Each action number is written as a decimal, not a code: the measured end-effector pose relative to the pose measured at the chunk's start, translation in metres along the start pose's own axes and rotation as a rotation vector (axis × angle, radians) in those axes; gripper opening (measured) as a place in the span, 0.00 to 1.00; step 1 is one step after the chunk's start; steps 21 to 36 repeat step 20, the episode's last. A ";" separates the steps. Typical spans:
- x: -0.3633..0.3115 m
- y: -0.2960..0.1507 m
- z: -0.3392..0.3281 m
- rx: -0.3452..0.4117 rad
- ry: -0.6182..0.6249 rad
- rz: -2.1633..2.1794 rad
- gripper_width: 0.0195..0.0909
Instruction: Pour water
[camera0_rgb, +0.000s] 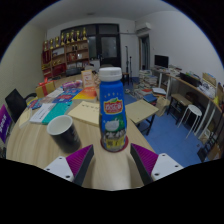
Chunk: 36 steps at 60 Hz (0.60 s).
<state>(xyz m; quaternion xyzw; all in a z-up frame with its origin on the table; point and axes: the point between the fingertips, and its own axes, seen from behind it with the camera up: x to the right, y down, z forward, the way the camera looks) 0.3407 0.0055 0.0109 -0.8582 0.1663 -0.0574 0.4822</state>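
Magenta-padded fingers (112, 160) at bottom centre clamp my tall blue-labelled white-capped plastic bottle (112, 108); I fear tipping carelessly would spill past the dark cup (63, 132) lower left, onto the wooden surface (30, 150).

Your bottle (113, 108) looks like clear plastic, wrapped in a glossy printed label of blue, red and white, with a smooth pale cap. Beside it, the dark cup (63, 132) has a matt grey wall and a thin, smooth rim; whether it is plastic or ceramic you cannot tell from here. The counter (35, 148) under them is light wood, smooth with a soft sheen. On your claw (112, 160), the magenta pads (80, 160) look matt and rubbery.
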 end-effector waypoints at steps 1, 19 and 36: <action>-0.002 0.001 -0.007 -0.003 0.002 -0.001 0.90; -0.053 -0.009 -0.167 0.030 0.079 -0.026 0.90; -0.057 -0.011 -0.176 0.037 0.085 -0.026 0.90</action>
